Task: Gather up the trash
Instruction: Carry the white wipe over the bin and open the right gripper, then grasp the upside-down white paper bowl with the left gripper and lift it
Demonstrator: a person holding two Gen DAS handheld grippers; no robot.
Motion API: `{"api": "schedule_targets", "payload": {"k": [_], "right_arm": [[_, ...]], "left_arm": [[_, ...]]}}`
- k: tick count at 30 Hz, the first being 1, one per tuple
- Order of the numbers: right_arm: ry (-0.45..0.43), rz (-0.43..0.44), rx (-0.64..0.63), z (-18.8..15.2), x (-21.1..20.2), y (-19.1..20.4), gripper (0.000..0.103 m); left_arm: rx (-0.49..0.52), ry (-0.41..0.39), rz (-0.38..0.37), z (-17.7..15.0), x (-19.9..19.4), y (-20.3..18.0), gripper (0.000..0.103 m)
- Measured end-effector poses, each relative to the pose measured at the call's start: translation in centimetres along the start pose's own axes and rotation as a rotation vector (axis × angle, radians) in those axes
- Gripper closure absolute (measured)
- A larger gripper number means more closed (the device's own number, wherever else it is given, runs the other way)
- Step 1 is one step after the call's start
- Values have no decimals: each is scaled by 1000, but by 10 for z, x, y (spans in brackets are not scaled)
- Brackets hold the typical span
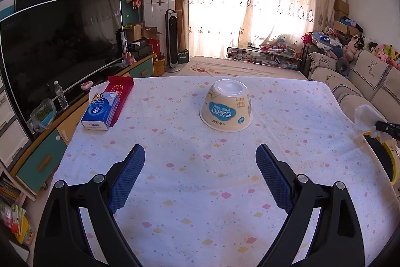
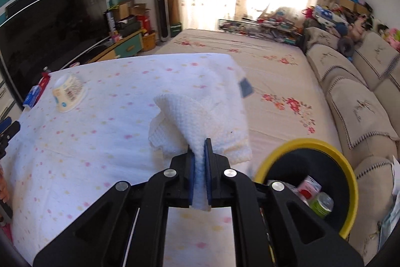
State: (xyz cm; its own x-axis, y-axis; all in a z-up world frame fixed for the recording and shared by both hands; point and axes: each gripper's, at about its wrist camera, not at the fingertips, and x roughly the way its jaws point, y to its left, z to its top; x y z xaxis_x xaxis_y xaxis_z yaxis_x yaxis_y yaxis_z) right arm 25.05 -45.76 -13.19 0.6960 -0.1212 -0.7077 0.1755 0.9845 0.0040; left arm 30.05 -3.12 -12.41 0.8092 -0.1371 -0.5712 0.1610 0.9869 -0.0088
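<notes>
My right gripper [image 2: 199,145] is shut on a crumpled white paper towel [image 2: 190,116], held above the table's right edge beside the yellow-rimmed black trash bin [image 2: 345,159]. The bin holds several pieces of trash, among them a green bottle [image 2: 321,203]. In the left wrist view the same paper towel [image 1: 366,116] and the right gripper's tip [image 1: 387,128] show at the far right, over the bin [image 1: 380,154]. My left gripper [image 1: 200,154] hangs open over the table, nothing between its blue pads. Beyond it an upturned cream pudding cup [image 1: 227,105] sits on the cloth; the cup [image 2: 68,93] also appears far left.
A blue Vinda tissue pack [image 1: 98,111] lies on a red wrapper [image 1: 120,94] at the table's left edge. The table [image 1: 200,192] wears a white cloth with pastel clouds. A beige sofa [image 2: 355,96] runs along the right, a TV [image 1: 60,46] along the left.
</notes>
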Motion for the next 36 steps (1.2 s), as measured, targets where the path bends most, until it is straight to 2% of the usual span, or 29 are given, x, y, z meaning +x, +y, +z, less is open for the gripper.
{"api": "schedule_targets", "payload": {"k": [3, 6, 8, 9, 18, 22, 28, 34, 36], "right_arm": [[24, -69, 84, -17, 1, -49, 95], [52, -127, 146, -32, 8, -85, 89], [74, -150, 189, -42, 14, -101, 58], [75, -158, 207, -46, 15, -108, 54], [43, -146, 222, -47, 13, -106, 54], [26, -123, 208, -40, 10, -91, 54], [22, -111, 180, -35, 10, -78, 54], [27, -107, 177, -36, 12, -78, 54], [29, -109, 180, -37, 12, -80, 54]], "left_arm": [[4, 4, -10, 0, 1, -3, 14], [-11, 17, -24, 1, 3, -3, 14], [-29, 31, -40, 3, 5, -2, 14], [-33, 38, -49, 4, 6, -2, 14], [56, 111, -110, 31, 42, -35, 10], [89, 129, -98, 49, 71, -50, 10], [50, 151, -62, 73, 119, -48, 10], [81, 184, -18, 80, 156, -54, 10], [67, 196, -31, 83, 163, -54, 12]]}}
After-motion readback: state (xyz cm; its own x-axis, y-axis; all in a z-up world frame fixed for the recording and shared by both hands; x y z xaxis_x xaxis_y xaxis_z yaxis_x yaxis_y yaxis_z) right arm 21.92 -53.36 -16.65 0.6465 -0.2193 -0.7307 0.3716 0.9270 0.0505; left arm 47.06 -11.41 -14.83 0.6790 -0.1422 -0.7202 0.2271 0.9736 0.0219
